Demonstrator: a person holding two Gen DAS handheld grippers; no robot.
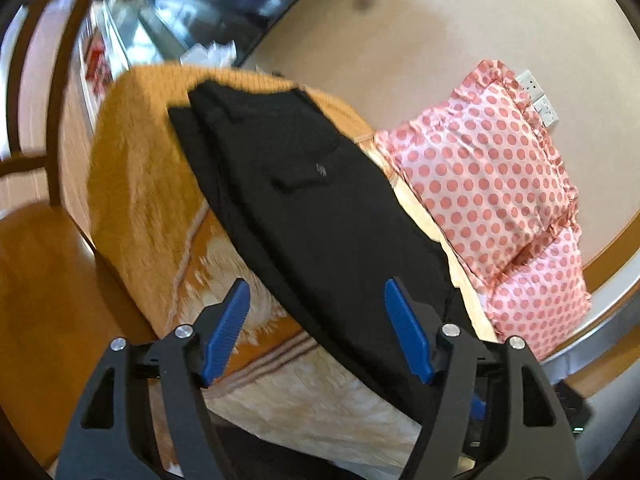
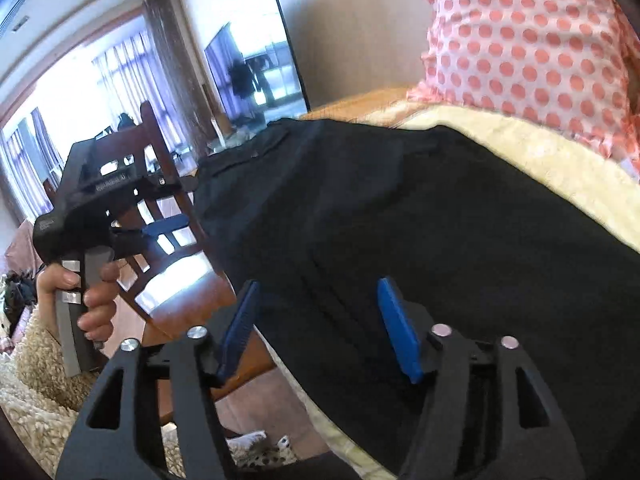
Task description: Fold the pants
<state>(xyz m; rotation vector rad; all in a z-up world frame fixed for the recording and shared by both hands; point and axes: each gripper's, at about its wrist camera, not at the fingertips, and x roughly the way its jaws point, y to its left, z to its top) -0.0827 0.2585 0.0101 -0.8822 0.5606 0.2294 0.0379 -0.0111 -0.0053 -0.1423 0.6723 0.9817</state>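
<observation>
Black pants (image 1: 296, 200) lie lengthwise on an orange and cream blanket (image 1: 140, 168) on a bed, a back pocket showing. My left gripper (image 1: 318, 294) is open and empty, hovering over the pants' near end. In the right wrist view the pants (image 2: 400, 220) fill the middle. My right gripper (image 2: 318, 292) is open and empty just above their near edge. The left gripper (image 2: 160, 228) shows there too, held in a hand at the left beside the pants' far edge.
A pink polka-dot pillow (image 1: 492, 184) lies on the bed right of the pants and also shows in the right wrist view (image 2: 532, 44). A wooden chair (image 2: 160, 200) stands close beside the bed. A shaggy rug (image 2: 32, 400) covers the floor. A beige wall (image 1: 440, 20) is behind.
</observation>
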